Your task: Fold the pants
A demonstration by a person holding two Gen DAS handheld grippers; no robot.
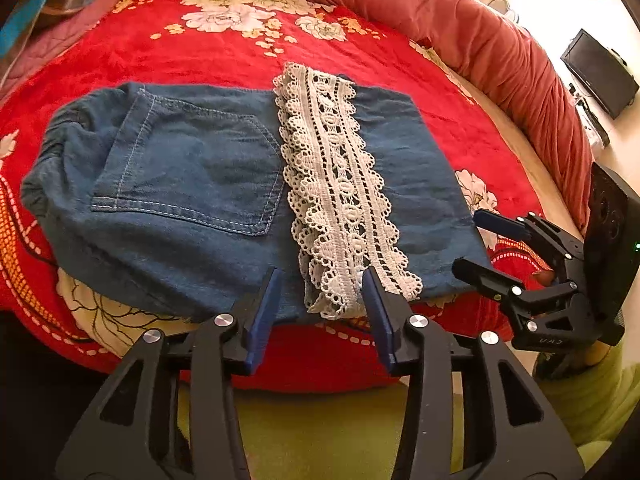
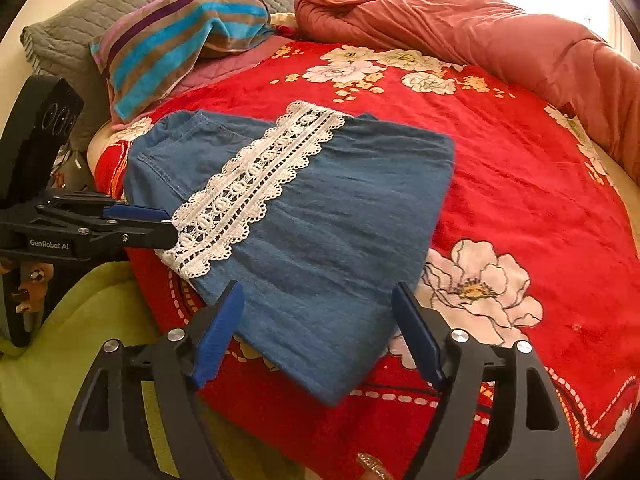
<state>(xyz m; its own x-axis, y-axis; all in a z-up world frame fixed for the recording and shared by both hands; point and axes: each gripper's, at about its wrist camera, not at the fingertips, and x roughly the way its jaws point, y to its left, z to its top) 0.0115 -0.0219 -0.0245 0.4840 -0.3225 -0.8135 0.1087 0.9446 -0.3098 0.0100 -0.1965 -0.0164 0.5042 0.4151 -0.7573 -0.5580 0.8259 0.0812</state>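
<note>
Blue denim pants [image 1: 192, 184] lie folded flat on the red flowered blanket [image 1: 240, 52], with a white lace hem band [image 1: 340, 192] laid across them. They also show in the right wrist view [image 2: 328, 232], lace band [image 2: 248, 188] to the left. My left gripper [image 1: 322, 284] is open, its fingers straddling the near end of the lace at the pants' near edge, holding nothing. My right gripper [image 2: 318, 300] is open over the pants' near right corner, empty. It shows in the left wrist view [image 1: 466, 240] at the pants' right edge. The left gripper shows in the right wrist view [image 2: 168, 226].
A rolled orange-red quilt [image 2: 460, 28] lies along the far and right side of the bed. A striped pillow [image 2: 176, 40] and a grey pillow [image 2: 72, 28] sit at the far left. A black monitor [image 1: 600, 72] stands beyond the bed. Yellow-green cloth [image 1: 320, 432] lies below the bed's edge.
</note>
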